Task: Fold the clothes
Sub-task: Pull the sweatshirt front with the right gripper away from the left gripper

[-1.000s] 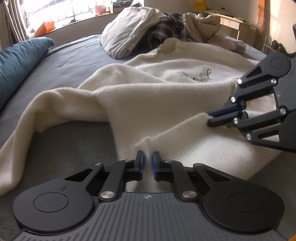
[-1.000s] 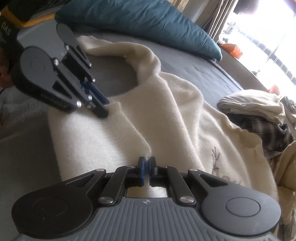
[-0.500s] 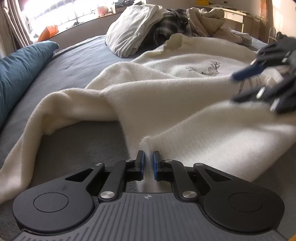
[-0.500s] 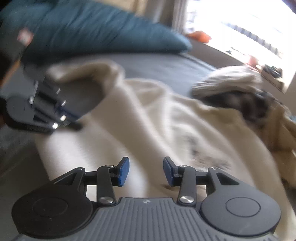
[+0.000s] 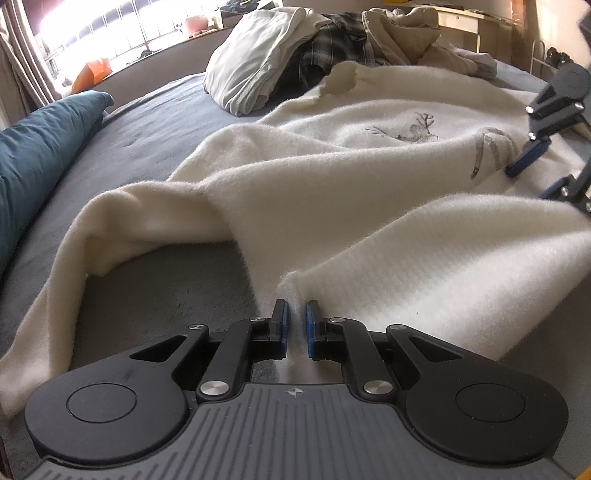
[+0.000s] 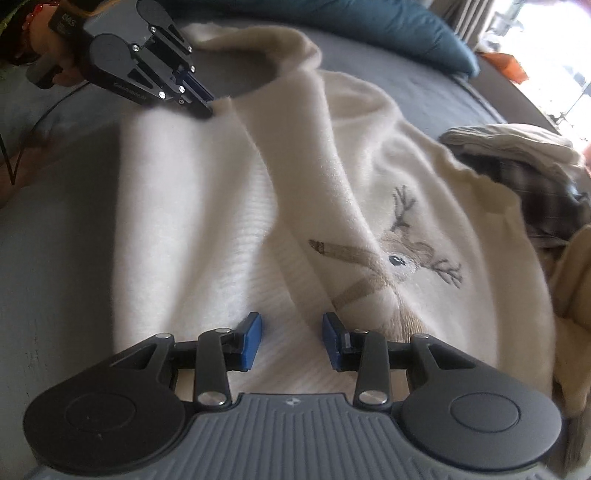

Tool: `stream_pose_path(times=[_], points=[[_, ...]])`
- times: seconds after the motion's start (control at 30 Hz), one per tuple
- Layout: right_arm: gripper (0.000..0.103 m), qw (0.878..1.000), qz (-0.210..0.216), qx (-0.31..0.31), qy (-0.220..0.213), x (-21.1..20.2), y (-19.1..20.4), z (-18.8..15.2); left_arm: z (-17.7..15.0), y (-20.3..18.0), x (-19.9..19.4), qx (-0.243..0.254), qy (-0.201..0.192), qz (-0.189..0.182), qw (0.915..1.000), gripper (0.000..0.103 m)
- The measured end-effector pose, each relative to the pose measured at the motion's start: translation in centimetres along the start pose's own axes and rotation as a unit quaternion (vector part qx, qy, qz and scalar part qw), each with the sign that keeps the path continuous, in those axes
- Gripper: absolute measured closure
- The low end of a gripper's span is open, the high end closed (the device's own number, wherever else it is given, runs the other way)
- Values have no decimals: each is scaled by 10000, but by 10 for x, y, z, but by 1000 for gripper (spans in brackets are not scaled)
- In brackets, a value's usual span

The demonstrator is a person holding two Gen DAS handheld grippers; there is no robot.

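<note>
A cream sweater point(image 5: 369, 206) point(image 6: 221, 221) with an embroidered deer point(image 6: 399, 262) lies spread on the grey bed point(image 5: 147, 122). My left gripper point(image 5: 295, 306) is shut on a pinch of the sweater's near edge; in the right wrist view the left gripper point(image 6: 207, 107) sits at the garment's far left corner, held by a hand point(image 6: 55, 70). My right gripper point(image 6: 291, 321) hovers just over the sweater's body beside the deer, its jaws apart and closing a little, with fabric below them but none pinched. The left wrist view shows the right gripper point(image 5: 528, 182) at the far right edge.
A teal pillow point(image 5: 33, 155) point(image 6: 369, 29) lies along one side of the bed. A heap of other clothes point(image 5: 295, 48) point(image 6: 517, 147), pale and plaid, sits beyond the sweater's collar. A bright window runs behind the bed.
My right gripper let go of the sweater's edge, opened, and moved away from the left gripper toward the deer. The left gripper kept its grip and barely moved.
</note>
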State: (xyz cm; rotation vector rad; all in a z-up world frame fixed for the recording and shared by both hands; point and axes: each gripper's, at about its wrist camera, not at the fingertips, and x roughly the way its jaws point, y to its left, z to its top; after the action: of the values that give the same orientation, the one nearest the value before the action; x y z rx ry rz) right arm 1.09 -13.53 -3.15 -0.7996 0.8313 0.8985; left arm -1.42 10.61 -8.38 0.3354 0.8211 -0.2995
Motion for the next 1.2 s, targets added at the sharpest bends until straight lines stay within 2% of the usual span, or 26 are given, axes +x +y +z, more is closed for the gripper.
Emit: stream_pose_path(times=[0.13,0.17,0.2,0.27,0.37,0.5,0.6,0.67,0.77,0.83,0.87,0.9,1.07,1.2], points=[[65,9993,154,179,302,9,-3,3,0,1,1,-27,-2,-14,10000,93],[72,9993,112,189,309,8,1,3,0,1,1,-48,-5,-22,10000,93],[88,9993,70,198,314,7,6,3,-1,2,1,-56,-14,-29,10000,93],[98,9995,-126,85,286,5,17,3,-1,2,1,-71,-32,-43,10000,93],[100,9980,-605,24,152,-4,26,1,-3,4,1,-67,-63,-93,9999,93],[100,9905,-1348,262,93,-10,16,-4,-4,7,1,-109,-97,-172,9997,93],[100,9858,-1602,475,147,0,11,-9,-4,6,1,-111,-98,-157,9998,93],[100,9842,-1655,545,305,20,14,-14,-4,5,1,-111,-101,-145,9998,93],[98,9796,-1771,936,132,21,8,-13,-4,6,0,-88,-116,-151,9998,93],[86,9757,-1715,1358,-98,2,0,-16,-4,6,1,-51,-113,-142,9998,93],[75,9715,-1723,1601,-276,-12,-4,-20,-4,5,1,-29,-109,-135,9998,93],[72,9671,-1790,1770,-367,-24,-7,-26,-3,5,1,-12,-106,-129,9999,93],[72,9459,-1958,2547,-447,-68,-27,-58,-4,4,3,13,-106,-113,9999,93],[72,9500,-2042,2362,-61,-61,-26,-72,-3,1,3,40,-106,-45,9999,93]])
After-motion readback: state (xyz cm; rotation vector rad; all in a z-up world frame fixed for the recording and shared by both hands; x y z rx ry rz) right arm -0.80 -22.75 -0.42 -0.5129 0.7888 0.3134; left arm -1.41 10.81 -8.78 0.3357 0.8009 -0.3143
